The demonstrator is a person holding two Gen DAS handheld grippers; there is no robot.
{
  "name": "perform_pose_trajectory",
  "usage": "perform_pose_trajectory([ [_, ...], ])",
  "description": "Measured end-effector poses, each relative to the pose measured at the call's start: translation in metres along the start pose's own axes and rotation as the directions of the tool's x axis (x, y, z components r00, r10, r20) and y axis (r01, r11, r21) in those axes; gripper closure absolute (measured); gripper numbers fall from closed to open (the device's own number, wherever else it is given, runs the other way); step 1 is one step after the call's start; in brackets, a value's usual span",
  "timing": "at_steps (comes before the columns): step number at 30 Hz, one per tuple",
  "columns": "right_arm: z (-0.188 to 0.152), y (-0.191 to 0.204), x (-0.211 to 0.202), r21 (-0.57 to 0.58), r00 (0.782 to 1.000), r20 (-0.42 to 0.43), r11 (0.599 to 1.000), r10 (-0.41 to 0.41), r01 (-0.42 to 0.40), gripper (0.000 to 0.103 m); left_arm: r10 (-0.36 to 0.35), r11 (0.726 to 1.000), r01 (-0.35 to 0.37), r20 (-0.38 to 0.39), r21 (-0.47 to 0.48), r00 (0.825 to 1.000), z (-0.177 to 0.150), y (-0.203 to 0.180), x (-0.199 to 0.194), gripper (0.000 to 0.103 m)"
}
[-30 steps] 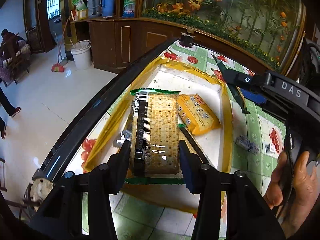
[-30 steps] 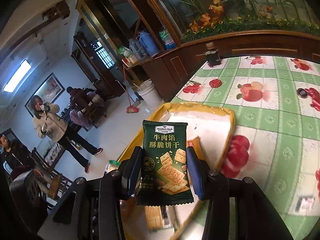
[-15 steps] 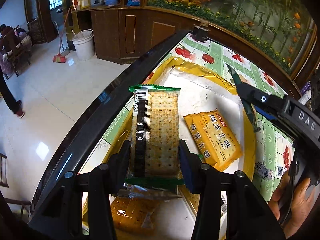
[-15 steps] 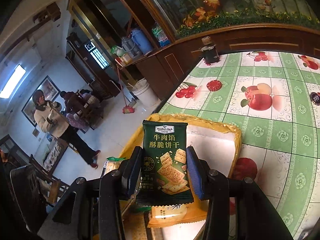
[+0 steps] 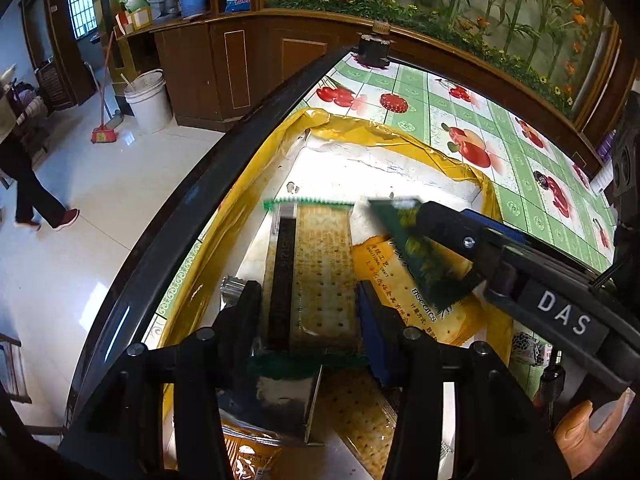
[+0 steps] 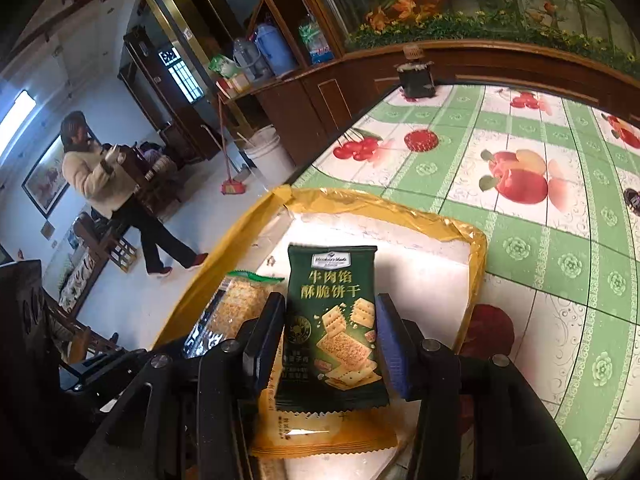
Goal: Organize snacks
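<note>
My left gripper (image 5: 310,312) is shut on a clear cracker pack with green ends (image 5: 316,276) and holds it over the white box with yellow taped rim (image 5: 384,136). My right gripper (image 6: 330,332) is shut on a dark green biscuit packet (image 6: 332,320), also over the box (image 6: 478,244). That packet (image 5: 424,256) and the right gripper show at the right of the left wrist view. An orange biscuit pack (image 5: 404,284) lies in the box under both; it also shows in the right wrist view (image 6: 320,432). The cracker pack (image 6: 236,304) shows left of my right gripper.
More cracker and orange packs (image 5: 360,412) lie in the box's near end. The box sits near the table's dark left edge (image 5: 208,200) on a green fruit-print cloth (image 6: 540,152). A small dark jar (image 6: 414,76) stands at the far end. A person (image 6: 104,184) walks on the floor.
Both grippers moved forward over the box with their packs. The right gripper with the green packet came in close beside the left one, above the orange pack.
</note>
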State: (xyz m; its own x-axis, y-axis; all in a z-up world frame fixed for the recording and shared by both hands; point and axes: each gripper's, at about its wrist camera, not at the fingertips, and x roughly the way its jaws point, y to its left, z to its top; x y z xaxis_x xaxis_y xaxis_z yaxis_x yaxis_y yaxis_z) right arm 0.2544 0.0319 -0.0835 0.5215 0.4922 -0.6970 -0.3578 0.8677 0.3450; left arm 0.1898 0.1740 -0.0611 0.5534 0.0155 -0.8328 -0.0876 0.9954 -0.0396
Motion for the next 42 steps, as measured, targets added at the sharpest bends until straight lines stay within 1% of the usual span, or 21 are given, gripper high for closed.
perform_pose_trajectory([
  [1, -0.001, -0.001, -0.001, 0.005, 1.0, 0.002, 1.0, -0.001, 0.001, 0.054, 0.005, 1.0, -0.005, 0.005, -0.001, 1.0, 0.0, 0.0, -0.001, 0.048],
  [4, -0.003, -0.006, -0.016, 0.03, 1.0, 0.026, 0.999, 0.013, -0.013, 0.05, 0.016, 1.0, -0.016, 0.023, -0.015, 1.0, -0.003, 0.003, -0.011, 0.048],
  [5, -0.005, -0.008, -0.023, 0.033, 0.999, 0.04, 0.999, 0.013, -0.014, 0.049, 0.02, 1.0, -0.019, 0.033, -0.021, 0.999, -0.003, 0.003, -0.013, 0.044],
  [7, -0.01, -0.013, -0.042, 0.055, 0.997, 0.07, 0.998, 0.02, -0.024, 0.042, 0.036, 0.999, -0.034, 0.068, -0.029, 0.997, -0.007, 0.002, -0.025, 0.037],
  [8, -0.014, -0.017, -0.051, 0.07, 0.996, 0.083, 0.997, 0.029, -0.034, 0.041, 0.045, 0.999, -0.042, 0.084, -0.03, 0.995, -0.009, 0.0, -0.03, 0.037],
  [10, -0.024, -0.024, -0.072, 0.092, 0.994, 0.108, 0.995, 0.029, -0.039, 0.04, 0.061, 0.998, -0.06, 0.129, -0.014, 0.99, -0.015, -0.007, -0.045, 0.036],
  [12, -0.036, -0.033, -0.092, 0.121, 0.991, 0.133, 0.992, 0.025, -0.042, 0.036, 0.08, 0.997, -0.081, 0.168, 0.0, 0.982, -0.019, -0.014, -0.056, 0.036],
  [13, -0.042, -0.037, -0.102, 0.135, 0.99, 0.142, 0.99, 0.021, -0.04, 0.036, 0.082, 0.996, -0.086, 0.191, 0.012, 0.978, -0.023, -0.019, -0.063, 0.035],
  [15, -0.057, -0.046, -0.123, 0.158, 0.987, 0.163, 0.987, 0.012, -0.038, 0.036, 0.083, 0.995, -0.094, 0.224, 0.036, 0.971, -0.028, -0.027, -0.074, 0.03],
  [17, -0.072, -0.054, -0.143, 0.179, 0.984, 0.179, 0.983, -0.001, -0.031, 0.036, 0.062, 0.995, -0.077, 0.235, 0.056, 0.97, -0.034, -0.035, -0.082, 0.028],
  [18, -0.083, -0.06, -0.155, 0.193, 0.982, 0.19, 0.981, -0.015, -0.022, 0.036, 0.05, 0.996, -0.066, 0.234, 0.061, 0.971, -0.037, -0.038, -0.084, 0.028],
  [19, -0.09, -0.064, -0.163, 0.203, 0.981, 0.195, 0.979, -0.021, -0.019, 0.033, 0.034, 0.996, -0.052, 0.232, 0.07, 0.972, -0.04, -0.042, -0.087, 0.028],
  [23, -0.128, -0.09, -0.2, 0.277, 0.972, 0.219, 0.961, -0.083, 0.02, 0.032, -0.024, 0.994, -0.001, 0.218, 0.113, 0.976, -0.05, -0.064, -0.093, 0.028],
  [25, -0.146, -0.101, -0.217, 0.3, 0.966, 0.223, 0.952, -0.135, 0.064, 0.032, -0.052, 0.989, 0.022, 0.209, 0.143, 0.977, -0.057, -0.079, -0.097, 0.028],
  [27, -0.163, -0.111, -0.233, 0.326, 0.956, 0.223, 0.939, -0.188, 0.109, 0.029, -0.082, 0.982, 0.045, 0.201, 0.182, 0.976, -0.063, -0.094, -0.099, 0.028],
  [31, -0.182, -0.131, -0.251, 0.365, 0.948, 0.213, 0.92, -0.235, 0.146, 0.028, -0.114, 0.972, 0.076, 0.163, 0.222, 0.98, -0.073, -0.115, -0.094, 0.028],
  [34, -0.189, -0.137, -0.258, 0.371, 0.946, 0.21, 0.916, -0.247, 0.157, 0.028, -0.131, 0.97, 0.105, 0.11, 0.218, 0.985, -0.078, -0.12, -0.083, 0.028],
  [37, -0.189, -0.136, -0.258, 0.338, 0.945, 0.208, 0.925, -0.253, 0.173, 0.028, -0.141, 0.97, 0.122, 0.076, 0.211, 0.987, -0.082, -0.123, -0.075, 0.028],
  [39, -0.184, -0.132, -0.249, 0.297, 0.948, 0.2, 0.937, -0.249, 0.183, 0.028, -0.153, 0.968, 0.138, 0.059, 0.211, 0.986, -0.085, -0.126, -0.069, 0.028],
  [42, -0.168, -0.124, -0.222, 0.228, 0.955, 0.153, 0.949, -0.254, 0.216, 0.029, -0.179, 0.958, 0.166, 0.035, 0.235, 0.983, -0.086, -0.135, -0.058, 0.028],
])
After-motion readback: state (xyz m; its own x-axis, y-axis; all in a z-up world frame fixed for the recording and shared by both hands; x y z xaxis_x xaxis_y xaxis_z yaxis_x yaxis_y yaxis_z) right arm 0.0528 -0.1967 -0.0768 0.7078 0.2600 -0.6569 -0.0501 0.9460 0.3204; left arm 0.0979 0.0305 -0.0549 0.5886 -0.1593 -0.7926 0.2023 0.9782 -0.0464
